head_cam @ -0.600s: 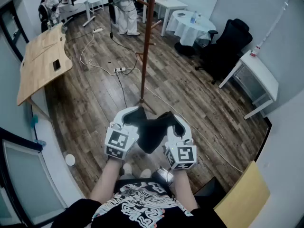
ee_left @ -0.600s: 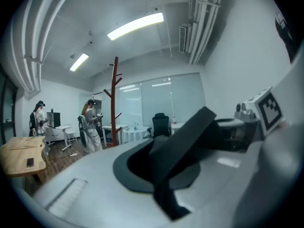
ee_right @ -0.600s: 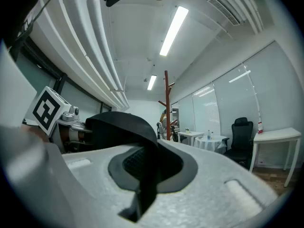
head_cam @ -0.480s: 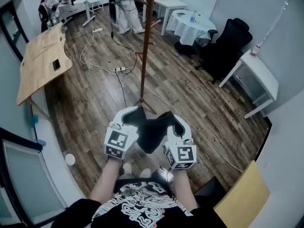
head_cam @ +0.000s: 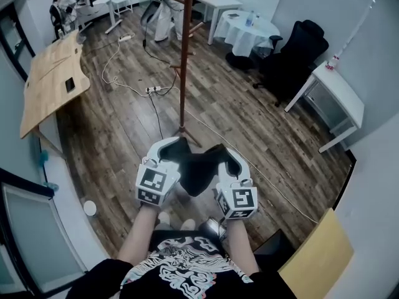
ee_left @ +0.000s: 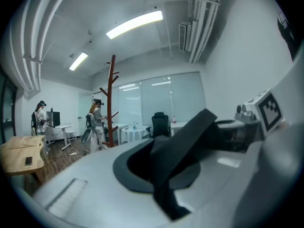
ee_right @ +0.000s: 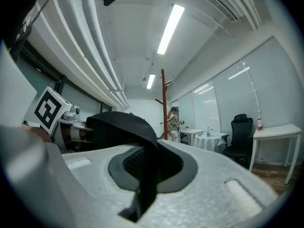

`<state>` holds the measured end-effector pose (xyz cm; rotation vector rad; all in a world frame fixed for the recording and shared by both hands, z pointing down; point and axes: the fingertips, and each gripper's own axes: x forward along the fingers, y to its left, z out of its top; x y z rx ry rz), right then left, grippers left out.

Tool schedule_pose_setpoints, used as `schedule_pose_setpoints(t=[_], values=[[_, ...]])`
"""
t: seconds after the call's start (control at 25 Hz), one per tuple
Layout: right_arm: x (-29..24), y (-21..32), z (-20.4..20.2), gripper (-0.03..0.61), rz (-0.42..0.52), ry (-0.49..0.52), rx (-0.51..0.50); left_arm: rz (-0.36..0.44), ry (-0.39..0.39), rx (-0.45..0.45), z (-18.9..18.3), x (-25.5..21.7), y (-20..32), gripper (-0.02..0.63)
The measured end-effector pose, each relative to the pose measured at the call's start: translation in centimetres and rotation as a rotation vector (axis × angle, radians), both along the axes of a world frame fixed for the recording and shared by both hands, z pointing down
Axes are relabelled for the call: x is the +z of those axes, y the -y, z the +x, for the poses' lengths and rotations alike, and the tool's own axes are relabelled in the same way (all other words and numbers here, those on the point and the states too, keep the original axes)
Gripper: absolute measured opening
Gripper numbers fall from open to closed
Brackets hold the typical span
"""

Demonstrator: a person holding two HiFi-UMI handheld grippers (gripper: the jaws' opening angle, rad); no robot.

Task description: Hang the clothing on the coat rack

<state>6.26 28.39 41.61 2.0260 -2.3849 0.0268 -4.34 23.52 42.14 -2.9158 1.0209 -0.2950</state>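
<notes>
Left gripper (head_cam: 169, 148), right gripper (head_cam: 228, 156): both clamped on black garment (head_cam: 198, 172), possibly a shirt. Coat rack (head_cam: 182, 61) well ahead of the 2 grippers. Approach and hanging not yet done.

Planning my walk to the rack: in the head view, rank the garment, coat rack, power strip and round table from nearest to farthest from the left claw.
1. Garment, clamped in the left claw.
2. Coat rack, straight ahead.
3. Power strip, on the floor beyond the rack's base, left.
4. Round table, far right.
</notes>
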Motion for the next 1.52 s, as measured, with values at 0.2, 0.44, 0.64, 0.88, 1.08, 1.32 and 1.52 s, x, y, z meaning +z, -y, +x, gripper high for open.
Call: schedule_pose_setpoints(t=[0.2,0.44,0.64,0.88,1.08,1.32,1.52], values=[[0.3,-0.3,1.0,0.015,-0.001,0.011,0.002,0.000,0.009,0.000,0.9,0.1,-0.4,-0.003],[0.7,-0.2,3.0,0.015,-0.006,0.021,0.012,-0.006,0.013,0.006,3.0,0.4,-0.2,-0.003],[0.7,0.2,4.4,0.015,-0.005,0.018,0.022,-0.005,0.009,0.018,4.5,0.4,0.4,-0.003],[1.0,2.0,5.5,0.015,-0.005,0.018,0.029,0.000,0.006,0.026,5.5,0.6,2.0,-0.003],[1.5,4.9,5.3,0.015,-0.009,0.009,0.011,-0.003,-0.003,0.007,5.1,1.0,4.8,-0.003],[2.8,9.7,6.2,0.015,-0.026,0.006,-0.004,-0.013,-0.012,0.001,6.2,2.1,9.4,-0.003],[2.7,14.6,6.7,0.015,-0.030,0.001,-0.009,-0.022,-0.018,-0.002,6.8,2.4,14.3,-0.003]])
